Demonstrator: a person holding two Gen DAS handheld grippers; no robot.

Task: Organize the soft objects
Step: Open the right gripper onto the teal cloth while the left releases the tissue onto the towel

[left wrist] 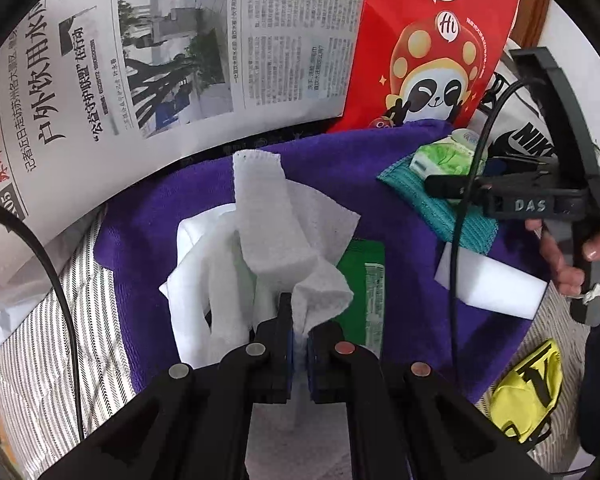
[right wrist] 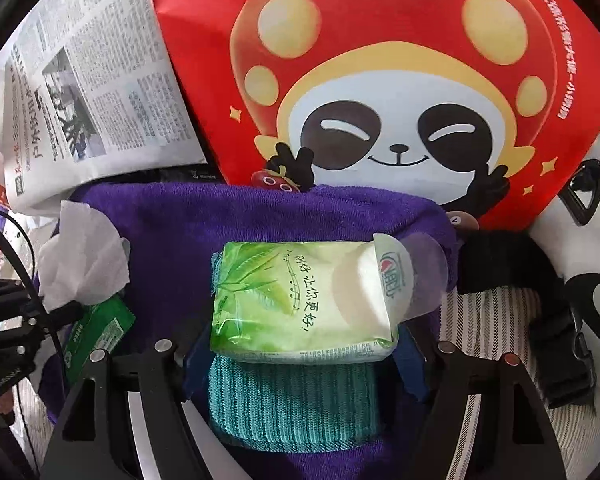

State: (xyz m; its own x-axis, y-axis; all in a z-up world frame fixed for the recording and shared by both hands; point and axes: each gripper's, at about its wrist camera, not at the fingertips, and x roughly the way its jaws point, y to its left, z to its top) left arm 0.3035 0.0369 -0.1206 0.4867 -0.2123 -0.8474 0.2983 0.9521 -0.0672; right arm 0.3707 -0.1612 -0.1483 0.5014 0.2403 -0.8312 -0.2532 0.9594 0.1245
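Two grippers are at work over one purple towel. The left gripper has its jaws pressed together on a fold of crumpled white tissue, pinched low so the rest of the sheet stands loose above the fingers. Just beside it lies a flat green wrapper, partly under the tissue. The right gripper has its jaws standing apart, one blue pad at each end of a green pocket tissue pack; whether the pads press on the pack cannot be told from this view. The pack's flap is peeled open at its right end, and it rests on a teal ribbed cloth, which in turn lies on the towel.

Judgement: the wide straddle suits a lengthwise grip on the pack, so a pick-up appears to be the step in hand.

A white foam block sits near the towel's right edge. Beyond the towel stand a newspaper and a red panda-print bag. A striped cloth underlies everything.
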